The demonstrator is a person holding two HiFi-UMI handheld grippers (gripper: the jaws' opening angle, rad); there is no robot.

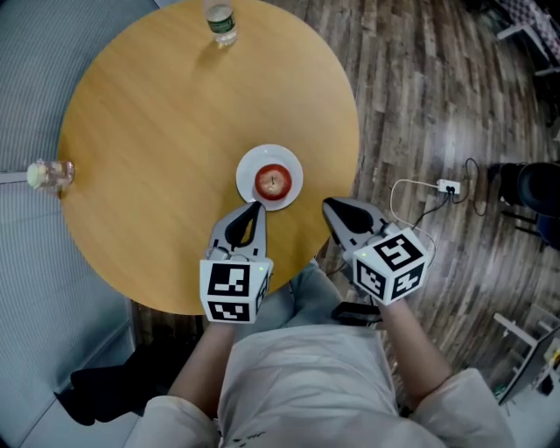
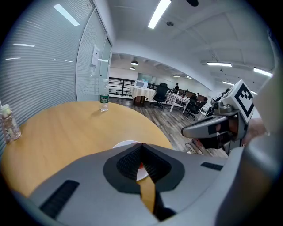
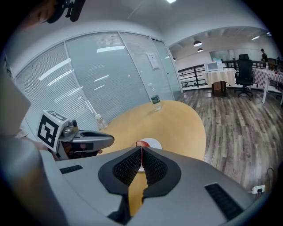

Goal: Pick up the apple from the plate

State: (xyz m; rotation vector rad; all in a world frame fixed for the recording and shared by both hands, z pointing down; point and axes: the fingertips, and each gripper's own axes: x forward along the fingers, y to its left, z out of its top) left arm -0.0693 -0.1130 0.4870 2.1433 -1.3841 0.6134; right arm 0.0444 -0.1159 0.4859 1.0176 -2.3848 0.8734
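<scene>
A red apple (image 1: 273, 181) sits in the middle of a small white plate (image 1: 248, 172) near the front edge of the round wooden table (image 1: 157, 131). My left gripper (image 1: 256, 206) is shut and empty, its tips just short of the plate's near rim. My right gripper (image 1: 328, 206) is also shut and empty, off the plate's right side at the table edge. In the left gripper view a sliver of apple (image 2: 140, 166) and the plate (image 2: 124, 144) show past the closed jaws. In the right gripper view the apple (image 3: 138, 143) peeks over the closed tips.
A clear water bottle (image 1: 220, 22) stands at the table's far edge and a small bottle (image 1: 48, 174) at its left edge. A glass wall with blinds runs along the left. On the wooden floor to the right lie a white power strip (image 1: 448, 186) and cable.
</scene>
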